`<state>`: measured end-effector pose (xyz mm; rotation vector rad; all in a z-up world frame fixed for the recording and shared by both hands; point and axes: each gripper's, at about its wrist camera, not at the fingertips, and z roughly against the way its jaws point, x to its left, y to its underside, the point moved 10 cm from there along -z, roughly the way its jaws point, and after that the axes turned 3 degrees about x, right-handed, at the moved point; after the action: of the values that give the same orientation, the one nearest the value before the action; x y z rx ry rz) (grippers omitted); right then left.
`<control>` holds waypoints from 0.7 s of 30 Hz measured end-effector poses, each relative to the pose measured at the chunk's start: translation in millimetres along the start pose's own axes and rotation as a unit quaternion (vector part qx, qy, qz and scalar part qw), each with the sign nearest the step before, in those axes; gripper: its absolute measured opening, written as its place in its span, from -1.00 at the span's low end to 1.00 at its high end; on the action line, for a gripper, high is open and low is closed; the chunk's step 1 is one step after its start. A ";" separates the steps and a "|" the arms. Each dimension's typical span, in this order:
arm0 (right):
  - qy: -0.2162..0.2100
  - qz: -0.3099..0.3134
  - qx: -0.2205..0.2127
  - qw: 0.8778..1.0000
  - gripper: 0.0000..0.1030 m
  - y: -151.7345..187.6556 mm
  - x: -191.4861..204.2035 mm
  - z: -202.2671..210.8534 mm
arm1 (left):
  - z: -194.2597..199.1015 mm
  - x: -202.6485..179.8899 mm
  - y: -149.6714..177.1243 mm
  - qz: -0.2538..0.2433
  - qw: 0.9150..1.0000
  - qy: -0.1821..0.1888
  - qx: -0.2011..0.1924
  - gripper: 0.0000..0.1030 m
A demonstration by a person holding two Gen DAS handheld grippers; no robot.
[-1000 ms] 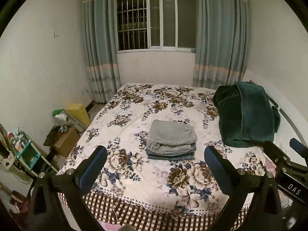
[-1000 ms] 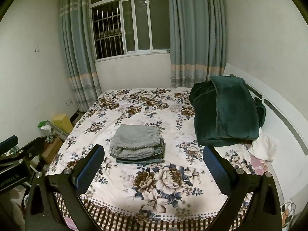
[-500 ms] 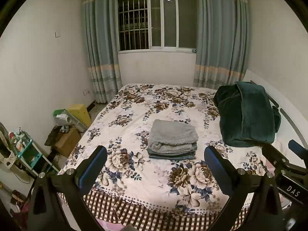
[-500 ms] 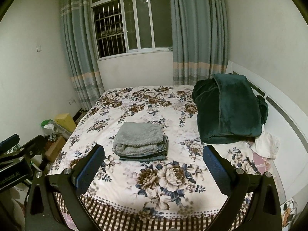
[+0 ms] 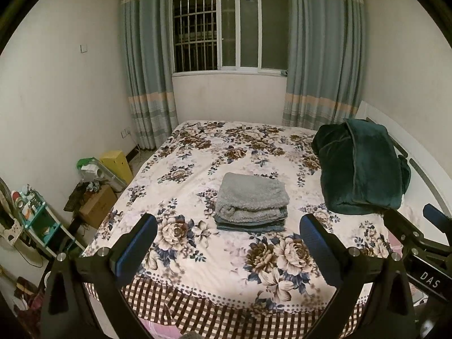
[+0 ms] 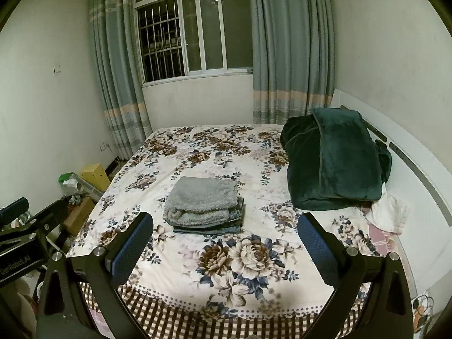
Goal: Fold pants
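Your folded pants (image 5: pixel 251 207) sit stacked mid-bed (image 5: pixel 197 271), left of the green blanket (image 5: pixel 361 169). Left gripper (image 5: pixel 228 243) and right gripper (image 6: pixel 226 240) hang back, jaws apart, empty; folding looks finished, so withdraw.

— Was there room to reach across the bed (image 5: pixel 226 268)?

— Plenty along the near edge; bare floral sheet lay open there. The folded stack (image 5: pixel 251 202) sat mid-bed, and a dark green blanket (image 5: pixel 358 169) heaped against the headboard (image 6: pixel 418 169) blocked that side.

— And the floor side?

— Boxes (image 5: pixel 97 206) and a shelf (image 5: pixel 36 217) crowded it.
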<state>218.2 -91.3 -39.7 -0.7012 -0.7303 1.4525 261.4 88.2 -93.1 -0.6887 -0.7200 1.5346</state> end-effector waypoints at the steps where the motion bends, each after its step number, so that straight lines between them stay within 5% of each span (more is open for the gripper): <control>1: 0.000 0.000 0.000 1.000 1.00 -0.8 -0.9 -0.8 | -0.9 -0.6 -0.3 -0.002 1.000 0.000 0.000 1.00; 21: 0.004 0.005 -0.004 1.000 1.00 -2.6 -5.9 0.5 | 4.2 0.3 4.5 -0.004 1.000 -0.005 -0.001 1.00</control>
<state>219.4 -97.2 -37.5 -0.7176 -0.7273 1.4562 255.3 88.0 -94.0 -0.6790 -0.7314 1.5316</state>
